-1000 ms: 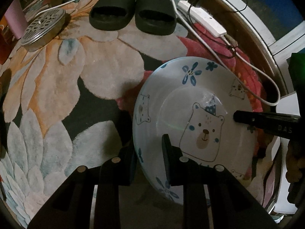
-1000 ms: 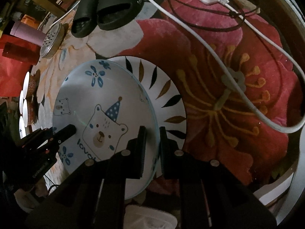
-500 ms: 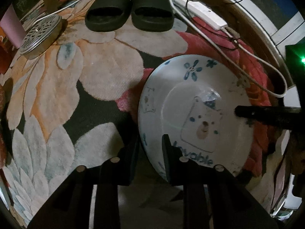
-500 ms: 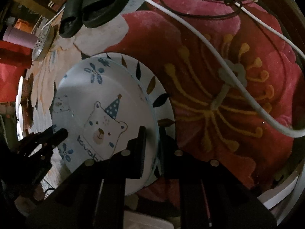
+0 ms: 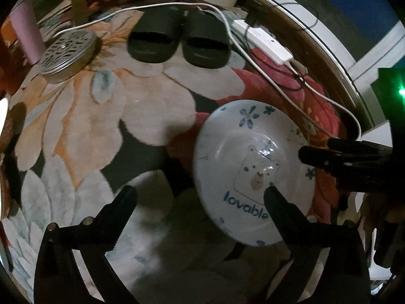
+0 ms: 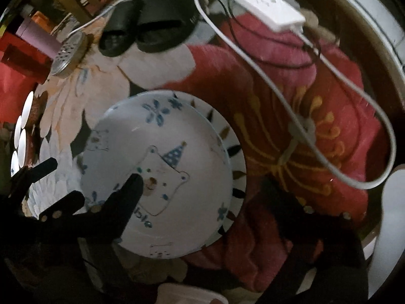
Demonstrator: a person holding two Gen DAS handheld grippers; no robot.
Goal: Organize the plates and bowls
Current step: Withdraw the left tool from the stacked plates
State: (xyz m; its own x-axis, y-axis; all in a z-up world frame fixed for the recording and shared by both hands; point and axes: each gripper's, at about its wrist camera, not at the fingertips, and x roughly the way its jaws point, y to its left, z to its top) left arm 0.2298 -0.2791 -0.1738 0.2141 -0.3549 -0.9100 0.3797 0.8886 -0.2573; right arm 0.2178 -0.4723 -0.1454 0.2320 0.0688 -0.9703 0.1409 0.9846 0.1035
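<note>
Bear plate stacked on leaf-rimmed plate; left gripper, right gripper jaws opening, released.

A thick carpet with large cream, orange and red flowers covers the floor. On it lie 2 black rubber slides side by side, a round perforated metal lid, a white power strip with its white cable looping across the red bloom, and a white leaf-rimmed plate beneath the pale blue bear-print plate.
</note>
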